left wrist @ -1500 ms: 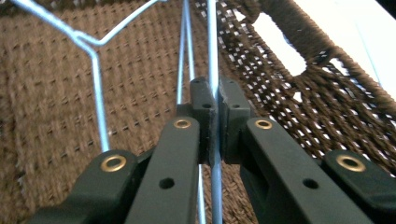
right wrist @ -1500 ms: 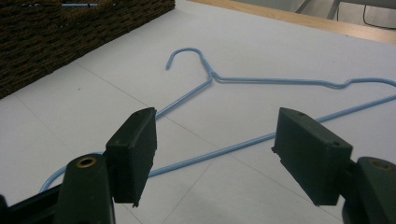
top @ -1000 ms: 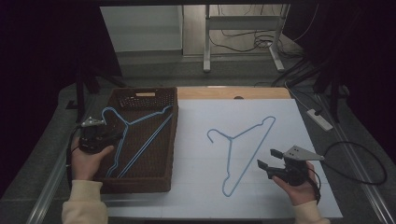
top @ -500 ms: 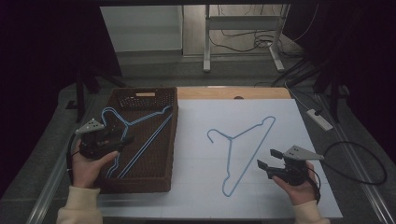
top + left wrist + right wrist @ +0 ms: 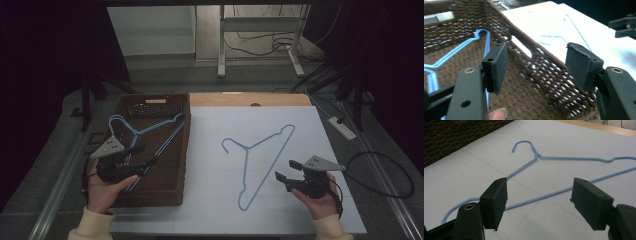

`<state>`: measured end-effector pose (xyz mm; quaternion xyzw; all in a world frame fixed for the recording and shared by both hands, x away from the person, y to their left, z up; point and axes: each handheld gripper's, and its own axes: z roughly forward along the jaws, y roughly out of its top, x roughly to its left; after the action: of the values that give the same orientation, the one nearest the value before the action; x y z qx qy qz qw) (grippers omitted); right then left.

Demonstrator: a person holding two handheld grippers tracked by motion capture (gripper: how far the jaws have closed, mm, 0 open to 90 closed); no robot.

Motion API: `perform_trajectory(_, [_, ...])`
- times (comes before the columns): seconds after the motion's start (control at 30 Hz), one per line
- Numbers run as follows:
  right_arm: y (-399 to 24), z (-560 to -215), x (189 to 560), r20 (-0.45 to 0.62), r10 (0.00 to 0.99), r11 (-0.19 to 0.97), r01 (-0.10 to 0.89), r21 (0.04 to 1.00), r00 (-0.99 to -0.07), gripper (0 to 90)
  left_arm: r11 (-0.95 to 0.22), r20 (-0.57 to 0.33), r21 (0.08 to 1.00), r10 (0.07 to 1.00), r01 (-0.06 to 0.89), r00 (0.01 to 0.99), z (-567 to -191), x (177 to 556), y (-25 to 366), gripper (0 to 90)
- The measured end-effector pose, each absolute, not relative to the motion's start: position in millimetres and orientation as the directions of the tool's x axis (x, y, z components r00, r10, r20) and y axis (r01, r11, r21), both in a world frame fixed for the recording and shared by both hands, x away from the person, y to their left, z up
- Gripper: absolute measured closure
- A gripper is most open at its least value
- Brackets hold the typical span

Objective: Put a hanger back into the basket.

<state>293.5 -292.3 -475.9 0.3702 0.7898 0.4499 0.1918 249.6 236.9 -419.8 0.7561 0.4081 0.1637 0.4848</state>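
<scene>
Two or more blue wire hangers [image 5: 141, 131] lie in a brown woven basket [image 5: 172, 112] at the left of the table. My left gripper [image 5: 145, 155] hovers over the basket's near part, and its jaws have just been opening, with nothing between them. In the left gripper view the left gripper [image 5: 536, 67] stands open in front of the basket wall [image 5: 544, 75], and a hanger [image 5: 454, 52] lies on the basket floor. Another blue hanger [image 5: 260, 160] lies flat on the white sheet [image 5: 215, 200]. My right gripper [image 5: 286, 171] rests open just right of its lower end. The right gripper [image 5: 539, 202] faces that hanger [image 5: 564, 158].
A white power strip [image 5: 342, 128] and a looping black cable [image 5: 385, 175] lie to the right of the sheet. A wooden strip [image 5: 270, 100] runs behind it. Table legs and cables [image 5: 260, 45] stand on the floor beyond. A metal rail [image 5: 60, 185] borders the left side.
My left hand has drawn back toward the near side of the basket and turned its jaws to the right, and they have widened. The right hand and the hanger on the sheet have not moved.
</scene>
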Motion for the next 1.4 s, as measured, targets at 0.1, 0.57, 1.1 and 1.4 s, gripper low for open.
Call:
perform_trajectory(0.1, [-292, -477, 294, 0.030, 0.756, 0.324, 0.413, 0.851, -0.654, 29.9, -0.201, -0.144, 0.867, 0.774, 0.455, 0.616, -424, 249, 232, 35.3])
perform_trajectory(0.57, [-290, -478, 296, 0.025, 0.751, 0.341, 0.419, 0.841, -0.660, 29.8, -0.231, -0.124, 0.869, 0.756, 0.439, 0.643, -427, 246, 221, 35.1])
perform_trajectory(1.1, [-270, -480, 315, 0.035, 0.685, 0.440, 0.452, 0.776, -0.728, 47.0, -0.252, -0.117, 0.860, 0.750, 0.445, 0.651, -433, 249, 217, 34.9])
perform_trajectory(1.4, [-239, -480, 328, 0.064, 0.624, 0.562, 0.505, 0.655, -0.779, 90.0, -0.236, -0.121, 0.868, 0.752, 0.437, 0.647, -428, 245, 221, 34.8])
